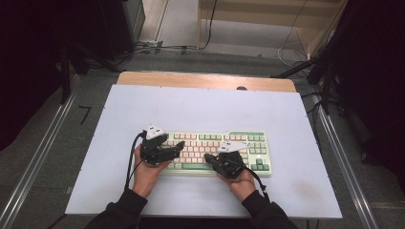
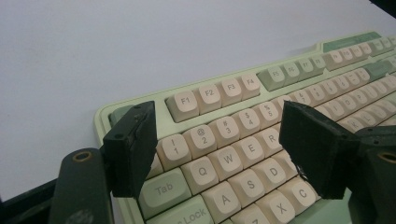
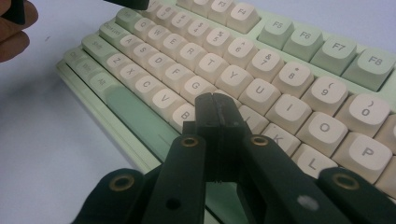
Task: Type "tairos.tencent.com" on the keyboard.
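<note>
Now the keyboard [image 1: 217,152] is laid lengthwise across the white table [image 1: 200,107], directly under both grippers, where the clenched right gripper [image 3: 216,108] is pointed down at the middle letter keys, while the left gripper [image 2: 217,149] is held released over the left end.

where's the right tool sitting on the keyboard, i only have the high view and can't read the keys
Observer: The right tool rests with its tip in the letter block, around H and J, just past the B key.
Operator: is it open
Observer: No, the right gripper view shows its jaws pressed together with nothing between them.
Operator: and the left one
Observer: The left tool stands open above the keyboard; the left gripper view shows keys 1 to 5 and Q, W, E between its jaws, which hold nothing.
</note>
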A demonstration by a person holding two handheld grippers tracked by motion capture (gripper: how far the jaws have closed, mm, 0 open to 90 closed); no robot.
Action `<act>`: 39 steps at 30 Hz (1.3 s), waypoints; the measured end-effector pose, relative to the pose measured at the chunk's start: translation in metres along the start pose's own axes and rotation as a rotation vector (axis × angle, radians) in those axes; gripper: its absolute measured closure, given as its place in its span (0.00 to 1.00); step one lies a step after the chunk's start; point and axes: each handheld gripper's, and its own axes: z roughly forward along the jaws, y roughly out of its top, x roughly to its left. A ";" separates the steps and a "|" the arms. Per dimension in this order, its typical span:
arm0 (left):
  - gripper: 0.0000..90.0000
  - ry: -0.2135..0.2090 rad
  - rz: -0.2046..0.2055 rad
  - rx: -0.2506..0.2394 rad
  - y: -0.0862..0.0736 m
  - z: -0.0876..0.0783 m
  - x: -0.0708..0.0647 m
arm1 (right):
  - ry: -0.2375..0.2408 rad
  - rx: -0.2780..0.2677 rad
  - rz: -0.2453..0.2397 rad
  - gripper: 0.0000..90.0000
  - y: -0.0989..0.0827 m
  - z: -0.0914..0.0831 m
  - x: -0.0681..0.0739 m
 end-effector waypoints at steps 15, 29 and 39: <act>0.31 -0.002 0.000 -0.001 0.000 0.000 0.000 | -0.039 -0.107 0.031 0.32 0.006 -0.019 -0.005; 0.47 -0.059 0.026 0.010 -0.002 -0.009 -0.011 | -0.121 -0.172 0.126 0.17 0.003 -0.043 -0.030; 1.00 -0.137 0.068 0.015 -0.012 -0.017 -0.022 | -0.123 -0.163 0.141 0.16 0.002 -0.043 -0.034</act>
